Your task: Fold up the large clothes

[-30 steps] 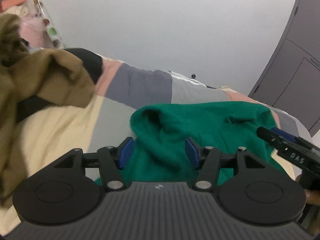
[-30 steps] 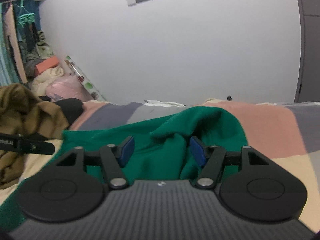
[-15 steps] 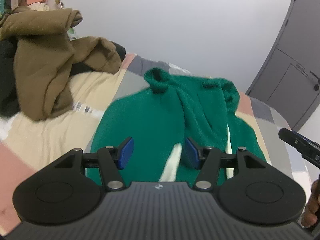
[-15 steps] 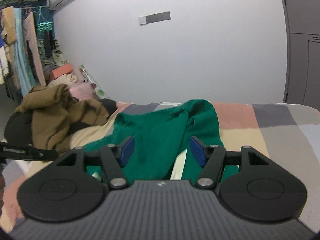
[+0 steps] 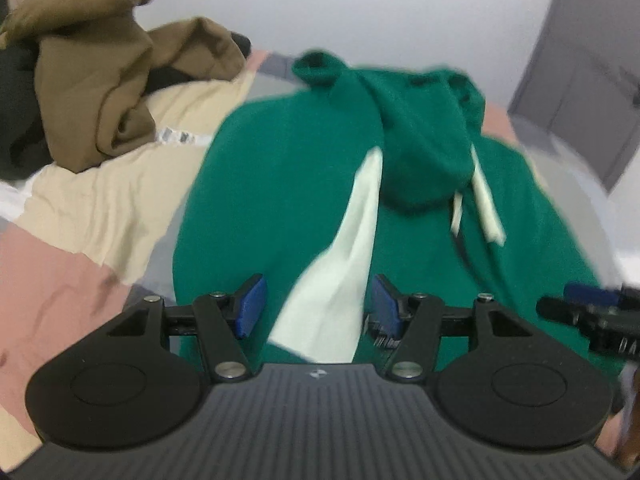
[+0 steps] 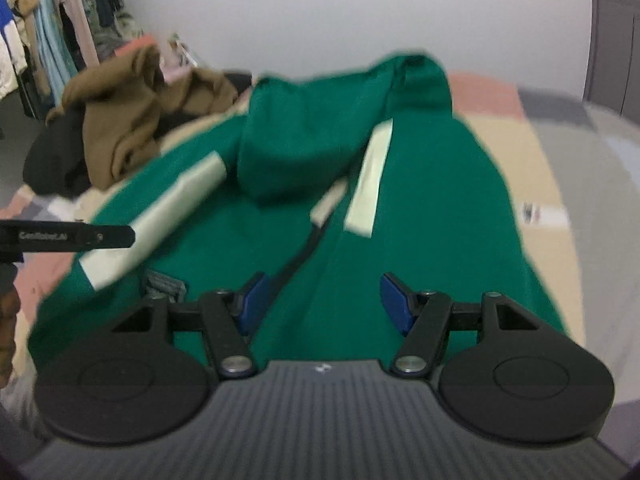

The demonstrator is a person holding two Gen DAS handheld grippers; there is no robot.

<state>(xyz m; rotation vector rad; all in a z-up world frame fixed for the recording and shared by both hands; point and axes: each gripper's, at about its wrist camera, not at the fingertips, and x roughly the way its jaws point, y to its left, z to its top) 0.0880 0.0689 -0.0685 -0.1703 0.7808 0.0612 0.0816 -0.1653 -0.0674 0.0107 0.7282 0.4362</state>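
While hanging over the lower part of the green hoodie (image 5: pixel 280 184), stands open, blue pads (image 5: pixel 250 306) well apart, nothing pinched between them: so with the left tool (image 5: pixel 316 292). Same with the right tool (image 6: pixel 322 292): jaws spread wide, empty, only green cloth below the gap. Seen from the left wrist, pokes in at the right edge as a dark, blurred tip; seen from the right wrist, reaches in from the left edge as a black finger with small white lettering, too soft to read fully, a hand (image 6: pixel 8 320) just under it.

Spread out flat on the bed (image 5: pixel 100 200), hem towards the cameras, hood (image 5: pixel 424 152) folded down over the chest. Marked with pale stripes (image 5: pixel 340 272), one running down the front between the left tool's pads, others beside the hood. Fitted with a pale-tipped drawstring (image 5: pixel 456 216) trailing below the hood.

Covered in a patchwork of cream, pink and grey blocks, slightly wrinkled. Piled at the far left corner with a brown garment (image 5: pixel 92 80), crumpled, resting on something black (image 5: pixel 16 100), near the hoodie's shoulder, whether touching it not clear. Backed by a plain pale wall (image 5: pixel 360 8); flanked on the right by a grey wardrobe door (image 5: pixel 592 80); hung at the far left with assorted clothes (image 6: pixel 60 20).
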